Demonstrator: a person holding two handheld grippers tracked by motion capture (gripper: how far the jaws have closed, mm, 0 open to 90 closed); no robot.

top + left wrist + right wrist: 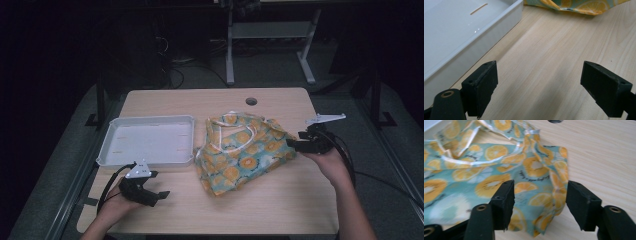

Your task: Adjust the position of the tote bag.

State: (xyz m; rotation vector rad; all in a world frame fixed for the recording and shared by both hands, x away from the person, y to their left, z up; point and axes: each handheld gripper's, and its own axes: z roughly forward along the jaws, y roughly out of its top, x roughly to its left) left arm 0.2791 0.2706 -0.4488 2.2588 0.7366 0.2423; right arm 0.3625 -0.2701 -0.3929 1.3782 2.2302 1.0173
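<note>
A teal cloth printed with orange slices lies crumpled on the wooden table, right of centre. My right gripper is at the cloth's right edge. In the right gripper view its jaws straddle a corner of the cloth, which lies between the pads, and I see no clear pinch. My left gripper rests low near the front left of the table. Its jaws stand wide apart over bare wood, holding nothing. The cloth's near edge shows at the top of that view.
A shallow white tray sits left of the cloth, just beyond my left gripper, and its wall is close to the left jaw. A round cable hole marks the table's far side. Desk legs and cables stand on the dark floor behind.
</note>
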